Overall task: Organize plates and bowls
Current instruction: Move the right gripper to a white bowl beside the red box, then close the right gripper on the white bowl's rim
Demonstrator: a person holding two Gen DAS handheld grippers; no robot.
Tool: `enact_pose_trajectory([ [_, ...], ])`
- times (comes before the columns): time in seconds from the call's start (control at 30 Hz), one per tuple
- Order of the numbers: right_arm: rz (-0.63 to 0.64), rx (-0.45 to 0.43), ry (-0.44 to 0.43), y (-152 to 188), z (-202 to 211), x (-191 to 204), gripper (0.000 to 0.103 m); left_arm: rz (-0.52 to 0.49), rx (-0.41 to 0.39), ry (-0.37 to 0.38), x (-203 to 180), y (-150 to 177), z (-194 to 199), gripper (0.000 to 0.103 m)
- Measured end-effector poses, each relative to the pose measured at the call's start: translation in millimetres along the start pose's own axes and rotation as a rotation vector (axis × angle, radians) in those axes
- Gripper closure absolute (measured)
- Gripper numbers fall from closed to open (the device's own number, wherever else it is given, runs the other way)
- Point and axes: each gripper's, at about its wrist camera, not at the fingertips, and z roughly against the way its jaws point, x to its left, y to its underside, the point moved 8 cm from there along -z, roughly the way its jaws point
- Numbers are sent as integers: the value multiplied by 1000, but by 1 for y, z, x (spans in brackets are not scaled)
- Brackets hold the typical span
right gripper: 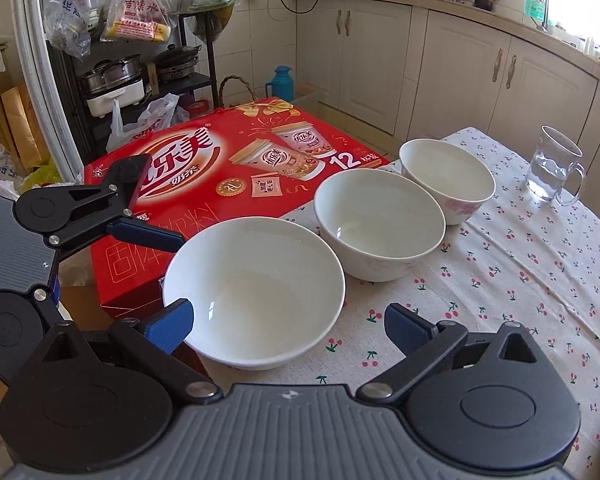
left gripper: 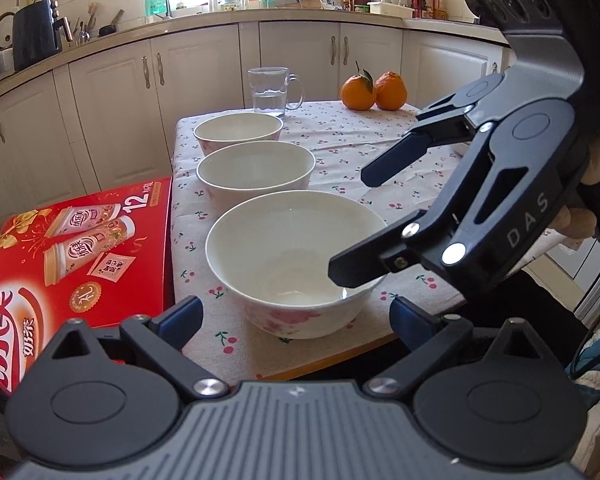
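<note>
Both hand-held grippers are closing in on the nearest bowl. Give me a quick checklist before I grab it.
1. Left hand-held gripper open: ok.
2. Right hand-held gripper open: ok.
3. Nearest bowl empty and upright: ok.
4. Bowl rim between a gripper's pads: not ok; neither gripper grips it yet.
5. Middle bowl and far bowl empty for stacking: ok.
6. Glass mug with water standing apart from the bowls: ok.
</note>
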Motion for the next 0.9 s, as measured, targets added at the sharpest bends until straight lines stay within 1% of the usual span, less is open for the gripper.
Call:
enact_pose_trajectory([
  [0.1,-16,12,-20,0,-6,0,5,5,1,13,0,0,-3,6],
  [0.17,-22,16,-39,0,-9,0,15,5,-4,23,-1,-1,-4,7],
  [0.23,-29,20,-47,0,-11,-1,19,0,-5,30,-3,-2,-4,11],
  [0.27,-33,23,-48,-1,-12,-2,21,-2,-4,33,-3,-3,-5,14],
  [0.3,-36,25,-50,-1,-14,-3,23,-4,-4,29,-3,-3,-5,15],
  [0.33,-40,26,-52,-1,-15,-3,26,-8,-4,26,-3,-4,-5,16],
  [0.47,-52,31,-64,-1,-18,-5,32,-7,-1,25,-1,-4,-5,17],
  [0.57,-53,31,-70,-2,-19,-5,32,-9,2,21,-1,-5,-5,19],
  [0.9,-73,16,-77,0,-12,-8,32,-31,24,19,-8,-11,-8,20],
])
